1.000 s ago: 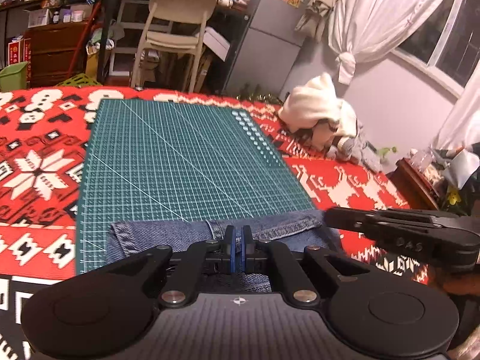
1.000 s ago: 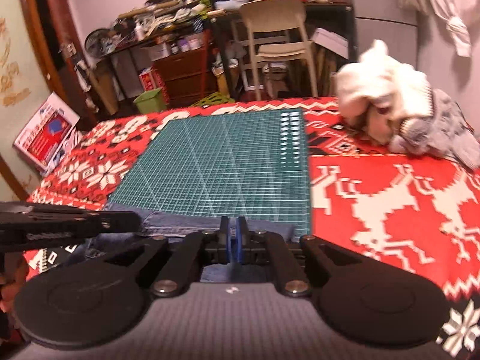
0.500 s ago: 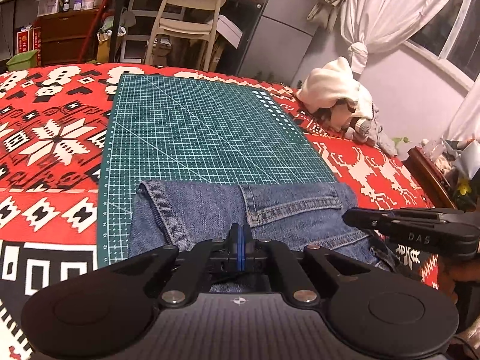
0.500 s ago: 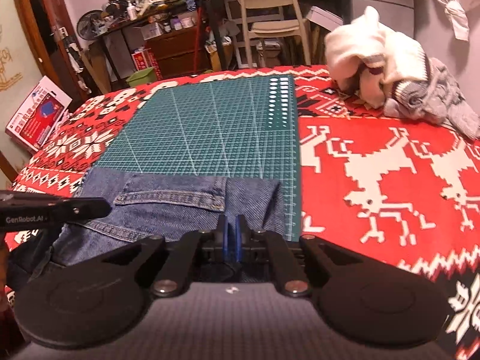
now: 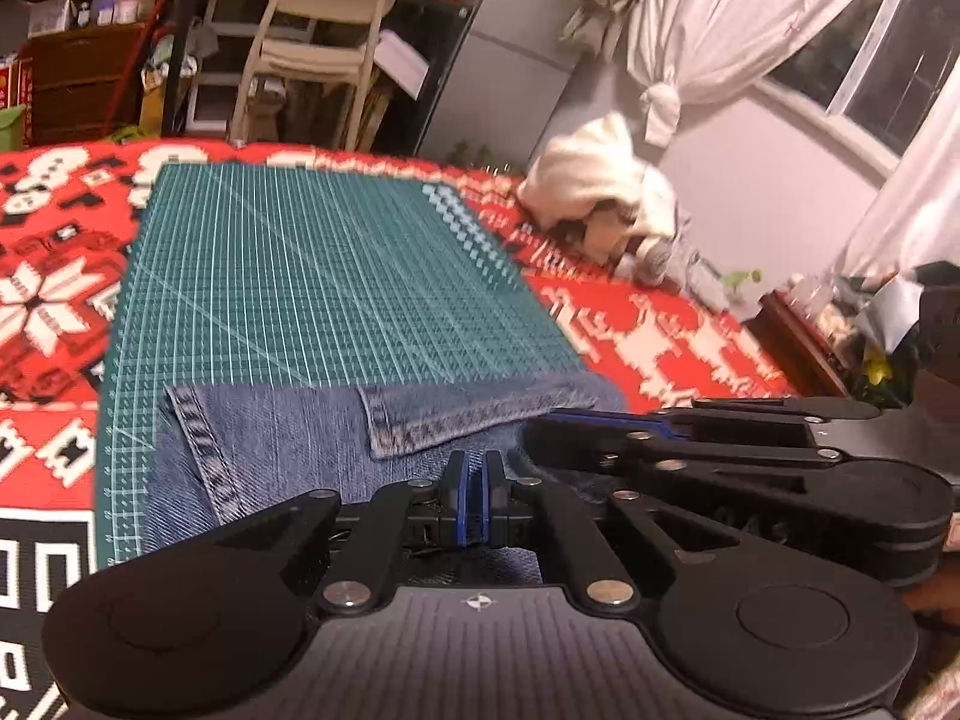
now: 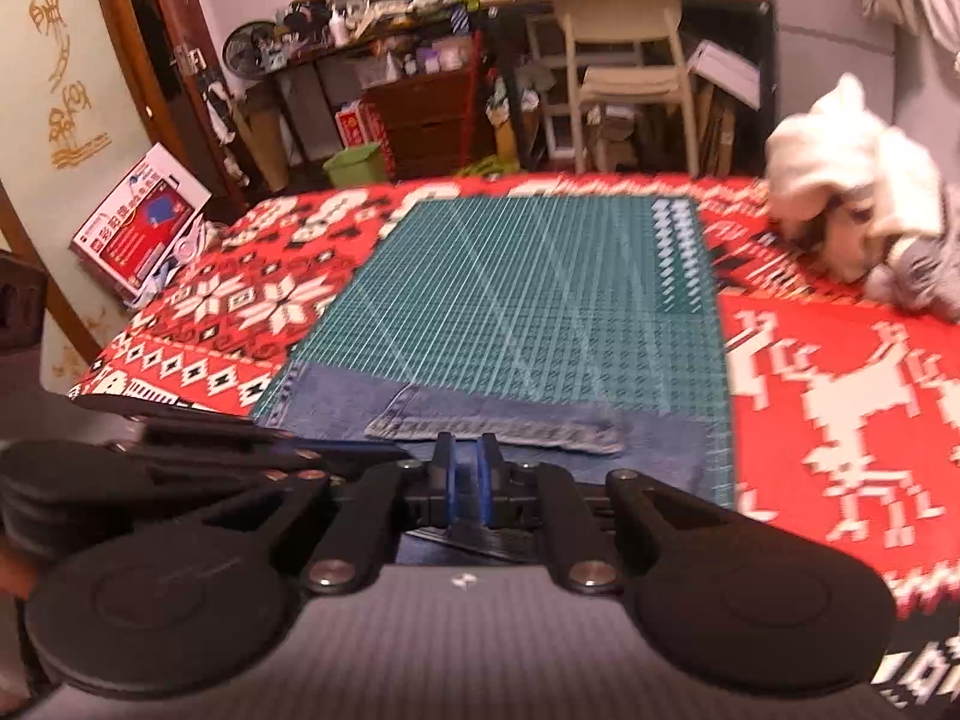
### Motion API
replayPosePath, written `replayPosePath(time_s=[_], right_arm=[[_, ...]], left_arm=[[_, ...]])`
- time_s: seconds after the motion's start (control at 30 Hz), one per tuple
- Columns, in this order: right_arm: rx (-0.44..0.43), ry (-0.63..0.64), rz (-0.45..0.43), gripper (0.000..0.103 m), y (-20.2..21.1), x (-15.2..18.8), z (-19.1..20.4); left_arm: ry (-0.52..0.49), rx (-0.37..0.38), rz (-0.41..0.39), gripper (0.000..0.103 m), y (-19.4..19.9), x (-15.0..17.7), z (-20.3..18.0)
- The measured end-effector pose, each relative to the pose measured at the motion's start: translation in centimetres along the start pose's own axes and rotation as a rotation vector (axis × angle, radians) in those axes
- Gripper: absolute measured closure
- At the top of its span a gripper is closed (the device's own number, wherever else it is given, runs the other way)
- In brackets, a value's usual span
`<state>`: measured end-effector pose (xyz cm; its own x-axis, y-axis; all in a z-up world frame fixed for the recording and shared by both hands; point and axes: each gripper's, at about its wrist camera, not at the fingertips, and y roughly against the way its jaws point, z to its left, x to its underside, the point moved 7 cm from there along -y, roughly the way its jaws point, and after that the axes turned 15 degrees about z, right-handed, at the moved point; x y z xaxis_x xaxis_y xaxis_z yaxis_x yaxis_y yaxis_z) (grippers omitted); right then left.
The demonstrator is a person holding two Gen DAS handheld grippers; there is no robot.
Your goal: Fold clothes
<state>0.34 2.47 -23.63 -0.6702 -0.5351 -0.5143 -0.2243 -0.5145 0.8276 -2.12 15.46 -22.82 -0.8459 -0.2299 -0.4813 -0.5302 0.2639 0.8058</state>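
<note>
Now, item 1: denim garment [image 5: 282, 450], blue jeans, lying on near end of green cutting mat [image 5: 336, 276]; vs 0.5 s ago less of it shows, its folded hem edge sits lower in both views, mat grid blurred
Item 2: left gripper [image 5: 472, 501], 2 blue-edged pads almost together, thin slit between, denim right under the tips; whether cloth is pinched, can't tell
Item 3: right gripper [image 6: 463, 489], pads slightly parted w/ small gap, more than 0.5 s ago; over denim near mat's right edge, grip can't tell
Item 4: grippers now much closer side by side, each filling the other's view edge
Item 5: red patterned blanket [image 6: 840, 396] under mat; white sweater heap [image 6: 852, 204] far right, apart
</note>
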Motion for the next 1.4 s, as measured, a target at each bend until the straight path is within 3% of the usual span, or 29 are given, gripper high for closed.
replayPosePath(time_s=[0.07, 0.13, 0.37, 0.63, 0.7, 0.73, 0.9, 0.93, 1.03, 1.27, 1.4], right_arm=[[0.011, 0.008, 0.036, 0.096, -1.6, 0.5, -0.1], [0.010, 0.019, 0.020, 0.098, -2.2, 1.0, -0.5], [0.033, 0.051, 0.029, 0.099, -1.3, 2.0, -1.1], [0.046, -0.046, 0.014, 0.103, 0.7, 3.4, -4.4], [0.108, -0.037, 0.011, 0.103, 1.1, 3.5, -4.6], [0.139, -0.032, 0.011, 0.103, 1.3, 3.7, -5.0], [0.113, -0.133, 0.014, 0.103, 1.6, 4.0, -7.5], [0.140, -0.139, 0.015, 0.096, 1.7, 4.1, -7.8], [0.141, -0.167, 0.010, 0.095, 2.7, 4.3, -8.2], [0.078, -0.064, -0.050, 0.095, 4.6, 3.9, -4.1], [0.012, 0.028, -0.006, 0.094, 3.3, 4.1, 0.0]], left_arm=[[0.004, -0.021, 0.008, 0.099, -0.7, 0.4, 0.4], [0.019, -0.008, -0.001, 0.099, -0.7, 0.6, 0.8], [-0.015, -0.024, 0.003, 0.100, -0.1, 1.4, 1.1], [0.005, -0.085, -0.022, 0.100, 2.3, 2.1, 2.9], [0.018, -0.114, -0.029, 0.100, 2.8, 2.2, 3.6], [0.032, -0.112, -0.031, 0.100, 3.1, 2.3, 4.0], [0.080, -0.080, -0.032, 0.100, 3.5, 2.4, 4.8], [0.080, -0.087, -0.032, 0.100, 3.6, 2.3, 4.7], [0.069, -0.098, -0.034, 0.100, 4.1, 2.4, 4.2], [0.012, -0.029, -0.021, 0.099, 4.8, 3.2, 1.3], [-0.053, -0.043, 0.012, 0.099, 3.8, 4.0, -0.4]])
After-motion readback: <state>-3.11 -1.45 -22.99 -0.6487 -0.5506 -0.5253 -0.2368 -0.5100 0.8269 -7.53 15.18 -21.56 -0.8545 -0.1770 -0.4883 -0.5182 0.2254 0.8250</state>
